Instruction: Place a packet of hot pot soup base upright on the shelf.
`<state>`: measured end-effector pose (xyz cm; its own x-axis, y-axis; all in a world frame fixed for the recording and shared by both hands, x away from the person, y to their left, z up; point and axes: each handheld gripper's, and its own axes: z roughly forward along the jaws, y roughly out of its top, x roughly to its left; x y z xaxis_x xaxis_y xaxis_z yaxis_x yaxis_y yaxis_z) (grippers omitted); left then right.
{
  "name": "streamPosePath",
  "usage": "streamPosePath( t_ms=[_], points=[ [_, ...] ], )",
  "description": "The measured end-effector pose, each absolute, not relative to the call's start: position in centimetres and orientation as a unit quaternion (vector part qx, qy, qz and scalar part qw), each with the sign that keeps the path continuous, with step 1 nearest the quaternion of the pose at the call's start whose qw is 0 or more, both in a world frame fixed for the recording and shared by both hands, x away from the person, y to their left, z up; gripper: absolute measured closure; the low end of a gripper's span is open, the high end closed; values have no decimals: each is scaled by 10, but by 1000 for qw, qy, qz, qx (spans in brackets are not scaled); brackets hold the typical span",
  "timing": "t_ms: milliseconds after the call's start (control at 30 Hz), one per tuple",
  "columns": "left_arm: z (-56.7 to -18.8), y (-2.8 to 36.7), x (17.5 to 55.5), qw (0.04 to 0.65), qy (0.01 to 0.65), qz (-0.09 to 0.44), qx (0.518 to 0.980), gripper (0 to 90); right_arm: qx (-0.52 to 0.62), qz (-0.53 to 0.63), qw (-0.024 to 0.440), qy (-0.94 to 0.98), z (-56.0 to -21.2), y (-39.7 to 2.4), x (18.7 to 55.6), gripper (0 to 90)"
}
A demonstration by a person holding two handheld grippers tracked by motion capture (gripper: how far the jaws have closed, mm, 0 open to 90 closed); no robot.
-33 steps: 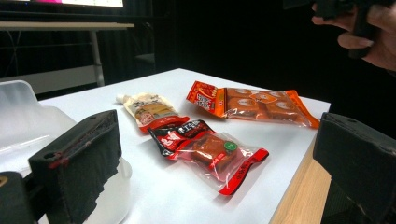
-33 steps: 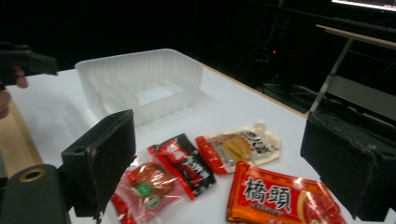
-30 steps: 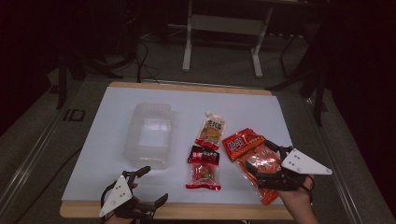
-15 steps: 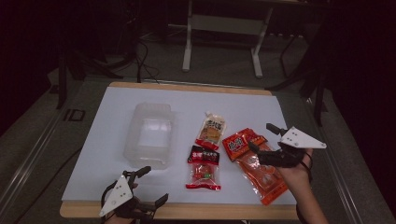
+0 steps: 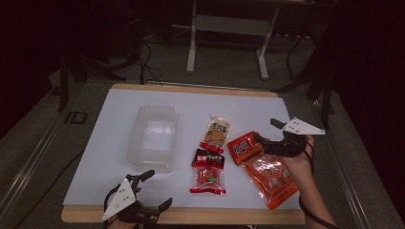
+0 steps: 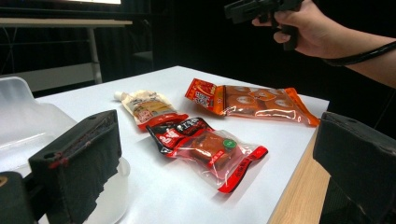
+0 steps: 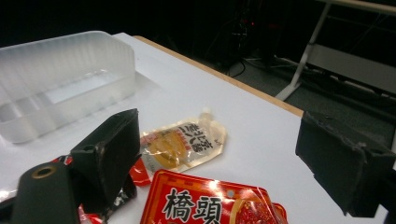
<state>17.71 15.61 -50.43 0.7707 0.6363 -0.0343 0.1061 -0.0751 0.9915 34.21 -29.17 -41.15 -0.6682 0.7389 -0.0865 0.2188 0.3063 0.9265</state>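
High view: my right gripper (image 5: 267, 132) hangs above the white table (image 5: 119, 100), over the near-right part of it, jaws spread apart with nothing between them; its lower jaw lies just over the top edge of the orange snack packet (image 5: 262, 167), which lies flat at the right of the row of packets, its red header pointing toward the middle. I cannot tell whether the jaw touches the packet. Right gripper view: the same packet (image 7: 205, 203) sits low between my open jaws, with the cream sauce pouch (image 7: 180, 144) beyond it and the clear plastic container (image 7: 60, 79) farther off to the left. High view, near edge: my left gripper (image 5: 153, 191) rests at the front-left corner of the table, jaws wide and empty, just in front of the clear plastic container (image 5: 153, 136). Left gripper view: the red-and-black packet (image 6: 205, 149) lies flat ahead between the jaws, the cream sauce pouch (image 6: 149, 107) and the orange snack packet (image 6: 261, 102) behind it, all well apart from the left jaws.
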Motion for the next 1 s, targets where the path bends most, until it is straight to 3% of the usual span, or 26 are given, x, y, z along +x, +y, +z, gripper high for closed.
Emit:
streamPosePath(
  t_ms=[1000],
  points=[
    [-508,153,180,621,260,198,713,15,362,425,213,802,-483,-314,406,184]
  ],
)
